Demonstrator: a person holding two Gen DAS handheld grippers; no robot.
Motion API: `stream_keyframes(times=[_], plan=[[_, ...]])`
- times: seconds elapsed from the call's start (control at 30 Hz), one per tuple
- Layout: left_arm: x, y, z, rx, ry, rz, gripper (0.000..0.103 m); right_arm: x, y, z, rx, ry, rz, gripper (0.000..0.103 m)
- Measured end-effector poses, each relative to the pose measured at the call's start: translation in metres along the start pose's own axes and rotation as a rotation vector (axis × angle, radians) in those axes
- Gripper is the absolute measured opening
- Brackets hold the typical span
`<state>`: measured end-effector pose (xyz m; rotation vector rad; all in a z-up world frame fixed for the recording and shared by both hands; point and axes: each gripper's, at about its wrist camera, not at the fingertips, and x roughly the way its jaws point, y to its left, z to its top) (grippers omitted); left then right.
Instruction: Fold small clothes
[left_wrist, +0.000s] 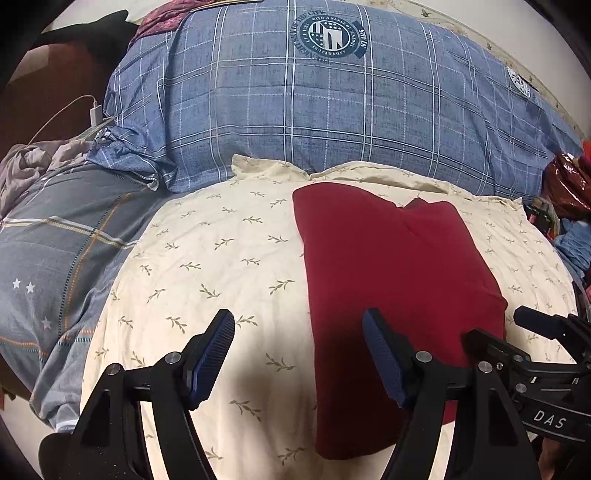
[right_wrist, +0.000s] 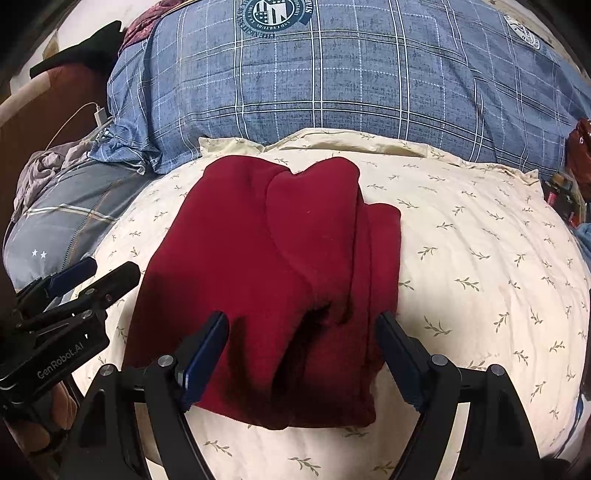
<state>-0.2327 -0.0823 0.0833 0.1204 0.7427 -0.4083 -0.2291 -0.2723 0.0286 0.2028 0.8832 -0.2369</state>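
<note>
Dark red cloth, a small garment (right_wrist: 273, 266) already doubled into a narrow stack, lies on a cream leaf-print sheet (right_wrist: 472, 258). It sits directly ahead of the right tongs (right_wrist: 303, 350), whose jaws stand wide apart and empty, straddling its near end. The left tongs (left_wrist: 299, 354) are also spread open and hold nothing; the garment (left_wrist: 391, 280) lies ahead and to their right, its left edge running between their tips.

Risk, as I judge it: the layers on the stack's right side are stepped and loose, and a dark pucker shows just ahead of the right tongs. A pinch that catches only the top layer would peel the fold open. The sheet under it is soft and wrinkled, so a deep bite might gather bedding too.

Room to move: bare sheet opens to the left of the left tongs and to the right of the right tongs. Beyond the garment's far end a blue plaid quilt (left_wrist: 332, 110) rises like a wall. The two tools are close side by side, so a sideways sweep could knock them together.
</note>
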Motion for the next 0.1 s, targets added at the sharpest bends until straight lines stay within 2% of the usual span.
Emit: stream_keyframes(times=[0.1], plan=[[0.0046,0.0033,0.0006,-0.013,0.009,-0.003,0.071,0.0025,-0.0029,0.0001,0.006,0.005,-0.004,0.083]])
